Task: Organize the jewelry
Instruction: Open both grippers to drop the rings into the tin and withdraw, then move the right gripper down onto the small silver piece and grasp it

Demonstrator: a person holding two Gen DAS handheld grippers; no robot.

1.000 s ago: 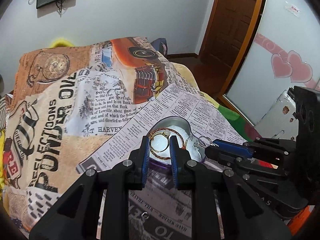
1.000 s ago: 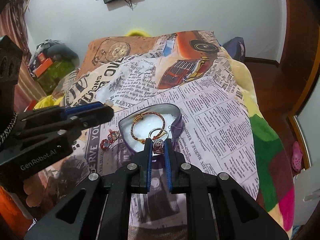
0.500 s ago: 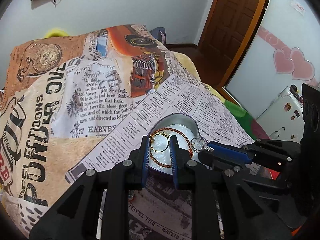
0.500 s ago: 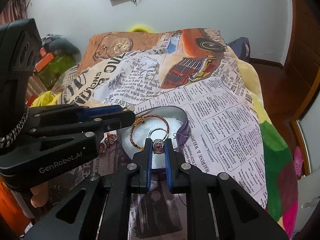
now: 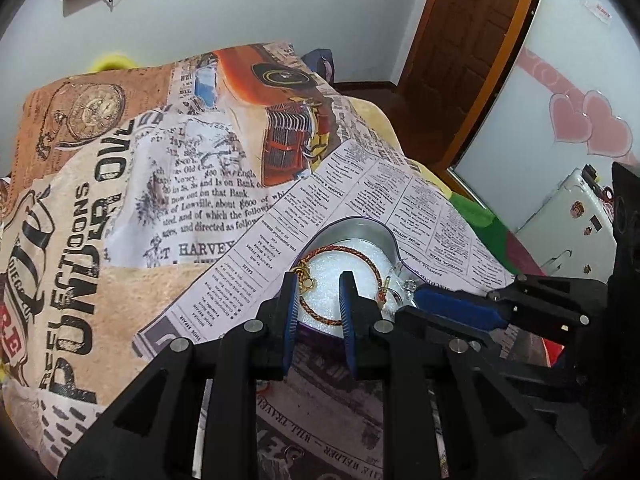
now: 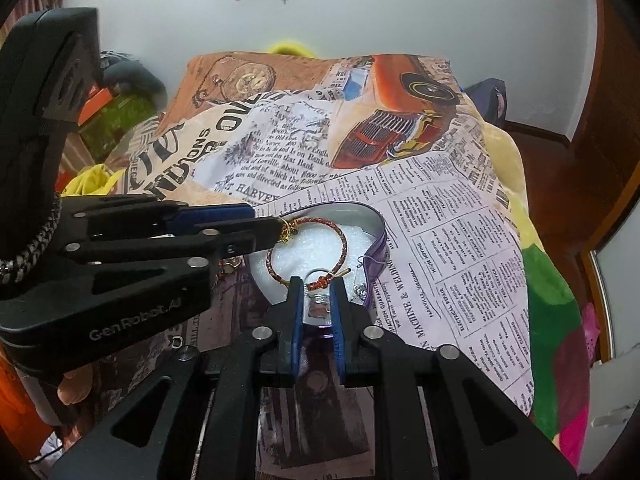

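Note:
A heart-shaped metal tin (image 5: 386,236) with a white foam lining sits on the printed bedspread; it also shows in the right wrist view (image 6: 374,216). A braided red-gold bracelet (image 5: 362,258) (image 6: 344,240) lies inside. My left gripper (image 5: 319,280) hovers over the tin's near edge with its jaws apart and a small gold earring (image 5: 305,280) by its left finger. My right gripper (image 6: 316,284) is shut on a silver ring with a beaded charm (image 6: 319,306) just above the tin's near rim. In the left wrist view the right gripper (image 5: 412,298) reaches in from the right.
The bedspread (image 5: 160,184) with newspaper and car prints covers the bed. Small red and gold jewelry pieces (image 6: 230,266) lie left of the tin, under the left gripper's body (image 6: 120,248). A wooden door (image 5: 472,40) stands at the far right.
Both grippers have moved forward over the tin. The ring in my right gripper now sits lower, at the tin's near rim. The gold hoop between my left fingers has dropped toward the left finger.

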